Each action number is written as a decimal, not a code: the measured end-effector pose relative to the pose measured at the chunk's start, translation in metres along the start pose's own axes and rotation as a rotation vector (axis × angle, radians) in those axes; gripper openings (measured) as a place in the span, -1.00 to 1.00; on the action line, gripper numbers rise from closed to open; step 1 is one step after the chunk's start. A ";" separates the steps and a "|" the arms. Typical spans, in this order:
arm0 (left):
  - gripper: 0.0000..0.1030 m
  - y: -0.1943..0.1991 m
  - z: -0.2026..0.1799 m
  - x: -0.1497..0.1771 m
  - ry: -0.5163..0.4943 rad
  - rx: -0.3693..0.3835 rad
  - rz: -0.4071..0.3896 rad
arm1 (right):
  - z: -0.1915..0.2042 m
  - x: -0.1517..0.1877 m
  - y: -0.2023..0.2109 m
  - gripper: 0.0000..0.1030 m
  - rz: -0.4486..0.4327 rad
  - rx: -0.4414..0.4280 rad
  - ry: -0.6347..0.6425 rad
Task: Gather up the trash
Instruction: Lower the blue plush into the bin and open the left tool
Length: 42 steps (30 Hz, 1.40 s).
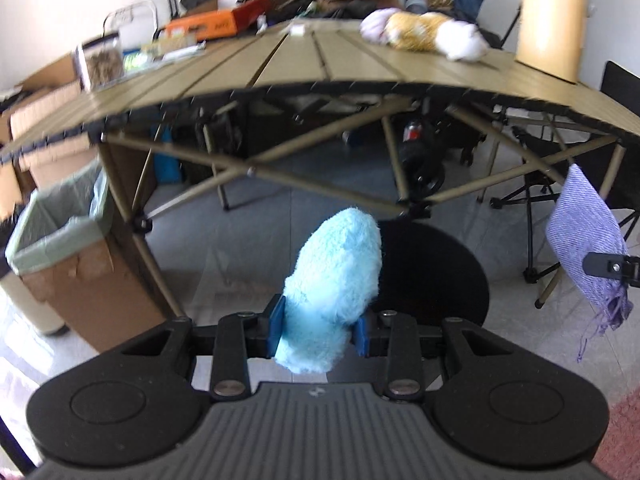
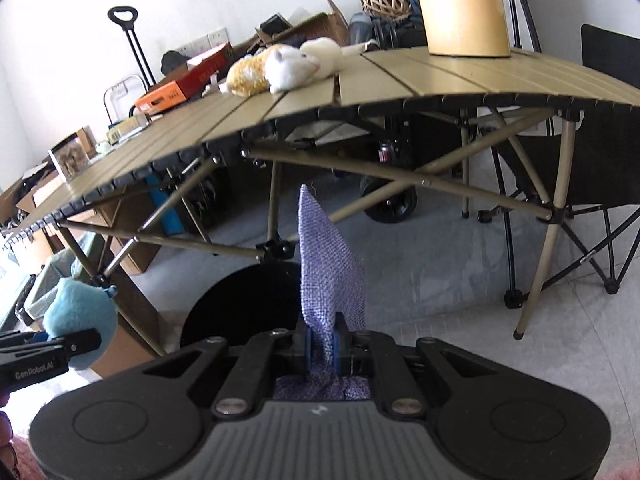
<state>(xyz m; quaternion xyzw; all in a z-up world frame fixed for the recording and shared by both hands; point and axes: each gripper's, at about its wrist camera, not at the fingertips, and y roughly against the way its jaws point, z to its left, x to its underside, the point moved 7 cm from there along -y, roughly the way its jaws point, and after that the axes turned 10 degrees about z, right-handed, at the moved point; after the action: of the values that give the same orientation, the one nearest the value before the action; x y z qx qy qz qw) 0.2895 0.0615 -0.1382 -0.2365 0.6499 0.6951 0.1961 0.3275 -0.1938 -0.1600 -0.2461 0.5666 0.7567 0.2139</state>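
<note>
We look up at a slatted olive folding table (image 1: pixel 280 64) from below its front edge, its crossed legs standing on a grey tiled floor (image 1: pixel 256 248). On top lie three plush toys (image 1: pixel 424 32) in a row and a tall tan bottle (image 1: pixel 550 20), its top cut off in both views. Toward the far left of the table sit an orange box (image 1: pixel 204 26) and a clear jar (image 1: pixel 100 60); behind them, clutter along a white wall is too blurred for us to sort out. A folding chair (image 2: pixel 600 152) stands at the right end.

Our left gripper (image 1: pixel 318 330) is clamped on a blue plush (image 1: pixel 336 280), held out in front of the table above the floor. Our right gripper (image 2: pixel 322 344) is pinched tight on a purple woven cloth (image 2: pixel 328 264), which sticks up between the blue pads.

Left of the table stands a cardboard bin (image 1: pixel 64 264) with a pale green liner; its inside is hidden from us. A round black shape (image 1: pixel 432 276) sits on the floor beyond the plush; we cannot tell what it is.
</note>
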 end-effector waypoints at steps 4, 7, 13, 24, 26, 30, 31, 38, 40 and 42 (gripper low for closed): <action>-0.34 -0.008 0.005 0.000 0.025 -0.004 0.035 | -0.002 0.000 -0.009 -0.83 0.020 0.003 -0.007; -0.34 -0.014 0.008 0.000 0.032 -0.005 0.055 | -0.002 -0.001 -0.015 -0.83 0.031 0.005 -0.012; -0.34 -0.027 0.014 -0.002 0.064 -0.017 0.111 | -0.005 -0.011 -0.025 -0.83 0.042 0.018 -0.023; -0.34 -0.058 0.012 -0.014 0.107 -0.021 0.213 | -0.016 -0.013 -0.044 -0.83 0.080 0.032 -0.075; -0.34 -0.064 0.009 -0.016 0.110 -0.012 0.228 | -0.019 -0.013 -0.046 -0.83 0.083 0.037 -0.083; -0.34 -0.071 -0.002 -0.022 0.105 0.000 0.249 | -0.025 -0.012 -0.047 -0.83 0.083 0.050 -0.098; -0.34 -0.072 -0.006 -0.023 0.104 0.005 0.253 | -0.027 -0.012 -0.047 -0.83 0.082 0.054 -0.101; -0.34 -0.083 -0.034 -0.034 0.082 0.034 0.273 | -0.045 -0.010 -0.044 -0.83 0.072 0.081 -0.125; -0.34 -0.085 -0.042 -0.038 0.076 0.041 0.277 | -0.051 -0.009 -0.043 -0.83 0.070 0.085 -0.136; -0.34 -0.087 -0.051 -0.041 0.073 0.053 0.281 | -0.056 -0.008 -0.042 -0.83 0.070 0.092 -0.145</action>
<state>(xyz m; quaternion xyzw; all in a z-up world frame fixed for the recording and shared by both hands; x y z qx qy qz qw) 0.3767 0.0187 -0.1870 -0.1632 0.7013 0.6894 0.0790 0.3670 -0.2370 -0.2000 -0.1605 0.5920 0.7528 0.2391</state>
